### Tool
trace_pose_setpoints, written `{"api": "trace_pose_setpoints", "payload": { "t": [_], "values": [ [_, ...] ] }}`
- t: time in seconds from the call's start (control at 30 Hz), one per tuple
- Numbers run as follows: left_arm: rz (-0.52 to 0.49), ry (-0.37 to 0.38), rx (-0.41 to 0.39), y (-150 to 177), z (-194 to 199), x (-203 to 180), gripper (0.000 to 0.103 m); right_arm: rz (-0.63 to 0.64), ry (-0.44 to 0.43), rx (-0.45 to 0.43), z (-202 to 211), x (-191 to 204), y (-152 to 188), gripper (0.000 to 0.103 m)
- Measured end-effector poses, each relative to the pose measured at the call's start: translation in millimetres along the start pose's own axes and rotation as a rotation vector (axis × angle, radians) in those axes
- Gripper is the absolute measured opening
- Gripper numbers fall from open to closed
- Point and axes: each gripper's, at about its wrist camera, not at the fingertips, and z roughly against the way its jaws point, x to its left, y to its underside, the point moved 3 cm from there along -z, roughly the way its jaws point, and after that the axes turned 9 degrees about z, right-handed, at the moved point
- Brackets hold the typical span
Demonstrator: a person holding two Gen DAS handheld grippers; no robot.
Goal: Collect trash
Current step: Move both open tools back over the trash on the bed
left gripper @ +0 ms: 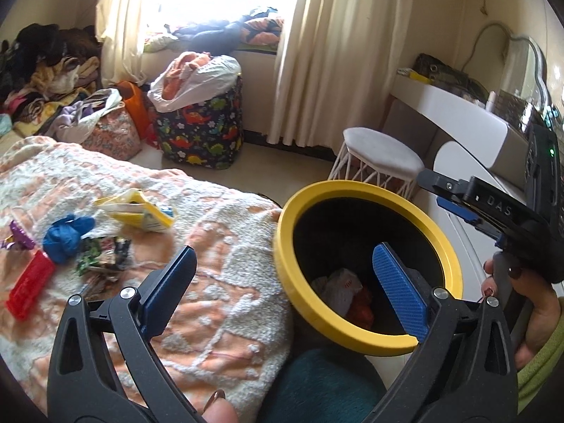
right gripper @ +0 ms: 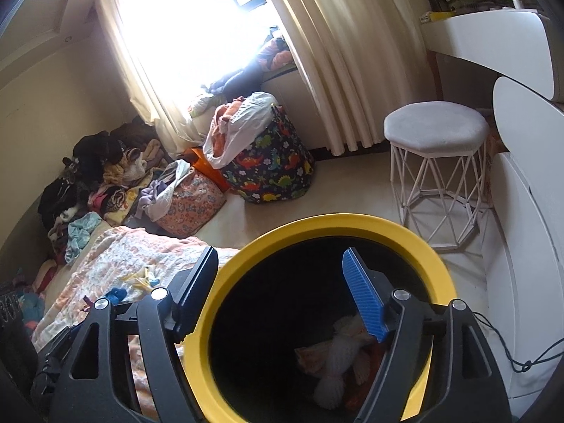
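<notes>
1. Peach-and-white bedspread (left gripper: 218, 246) covers the bed beside a yellow-rimmed bin (left gripper: 366, 268), which stands just off the bed's edge with crumpled white and red trash (left gripper: 343, 290) at its bottom.
2. Loose litter lies well left of the bin: a yellow wrapper (left gripper: 139, 209), a blue wad (left gripper: 67, 234), a red packet (left gripper: 30, 289).
3. The left gripper (left gripper: 292, 289) spreads wide and empty, one finger over the bedspread, the other over the bin's mouth.
4. The right gripper (right gripper: 282, 299) gapes empty above the bin; its body reads "DAS".
5. A white stool (right gripper: 437, 130) and dinosaur-print hamper (right gripper: 271, 169) stand beyond.
</notes>
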Motion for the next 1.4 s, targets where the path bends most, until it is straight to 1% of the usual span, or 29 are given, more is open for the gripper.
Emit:
{"api": "trace_pose_setpoints", "payload": {
  "t": [0.53,0.63,0.77,1.4],
  "values": [
    [0.056,-0.069,-0.101,-12.5,35.0,37.4,0.092,0.098,-0.071,-0.023,4.0,57.6,-1.3,0.071],
    [0.07,-0.077,-0.114,-15.3,39.6,44.0,0.092,0.116,-0.077,-0.028,5.1,66.7,-1.1,0.074],
    [0.089,-0.094,-0.135,-19.2,46.1,53.9,0.092,0.134,-0.089,-0.031,6.1,78.2,0.2,0.075],
    [0.215,-0.19,-0.218,-33.8,74.3,117.7,0.092,0.229,-0.153,-0.002,3.1,126.5,14.0,0.075]
  ]
}}
